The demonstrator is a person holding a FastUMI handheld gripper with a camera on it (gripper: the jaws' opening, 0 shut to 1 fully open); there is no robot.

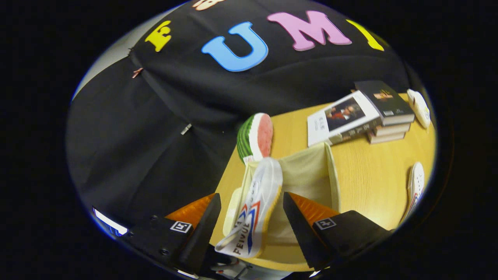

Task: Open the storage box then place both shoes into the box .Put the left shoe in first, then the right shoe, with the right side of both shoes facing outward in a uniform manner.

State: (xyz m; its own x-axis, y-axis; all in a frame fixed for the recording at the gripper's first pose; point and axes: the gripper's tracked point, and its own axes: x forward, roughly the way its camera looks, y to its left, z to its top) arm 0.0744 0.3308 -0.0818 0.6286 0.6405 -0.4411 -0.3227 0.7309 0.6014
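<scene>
Item: white canvas shoe (255, 206) with red and blue side stripes and a pale rubber sole, seen hanging between the fingers of the gripper (251, 217), toe up, over the open cloth storage box (311, 175) on the bench (369, 179). We could not tell whether both fingers pressed on it; the jaws stood fairly wide, with gaps showing on either side of the shoe. We judged it light, soft in the upper, stiffer along the sole, and best gripped across the heel or the sole edge. The box looked limp-walled and likely to shift. A second shoe (415, 186) lay well apart on the bench. Also noted: stacked books (365, 114), a watermelon slice (255, 137) beside the box.
</scene>
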